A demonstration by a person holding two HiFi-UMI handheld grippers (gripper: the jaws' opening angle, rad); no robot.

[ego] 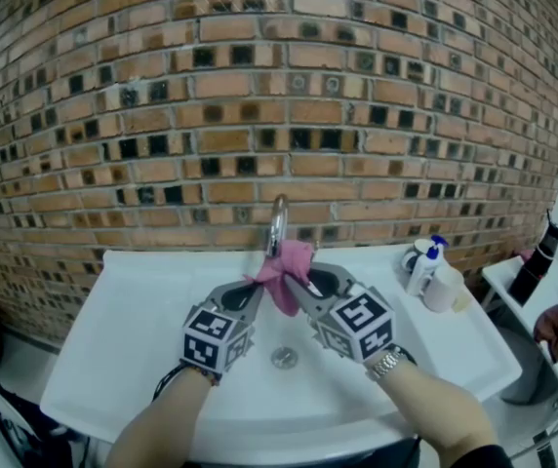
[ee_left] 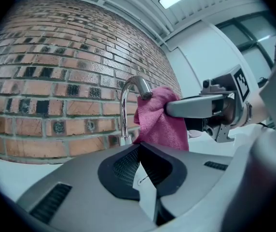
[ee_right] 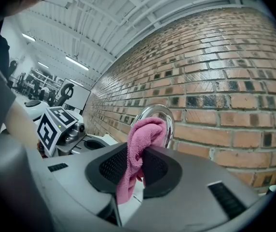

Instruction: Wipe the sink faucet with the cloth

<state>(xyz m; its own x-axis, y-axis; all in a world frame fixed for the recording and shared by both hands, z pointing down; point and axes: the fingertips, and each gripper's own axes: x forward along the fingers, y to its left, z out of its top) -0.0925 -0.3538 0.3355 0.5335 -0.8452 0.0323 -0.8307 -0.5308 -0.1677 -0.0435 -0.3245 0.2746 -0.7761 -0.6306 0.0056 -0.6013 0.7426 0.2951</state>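
A chrome gooseneck faucet (ego: 278, 224) rises at the back of the white sink (ego: 142, 310), against the brick wall. A pink cloth (ego: 285, 273) is bunched just below its spout, and my right gripper (ego: 298, 283) is shut on it. In the right gripper view the cloth (ee_right: 138, 153) hangs between the jaws and its top lies against the faucet (ee_right: 158, 119) arch. My left gripper (ego: 256, 286) is shut and empty, close to the left of the cloth. The left gripper view has the faucet (ee_left: 126, 105), the cloth (ee_left: 158, 122) and the right gripper's jaw.
A drain (ego: 284, 358) sits in the basin below the grippers. On the sink's right rim stand a pump bottle (ego: 425, 265) and a pale cup (ego: 442, 288). A dark bottle (ego: 536, 262) stands on a small white table further right.
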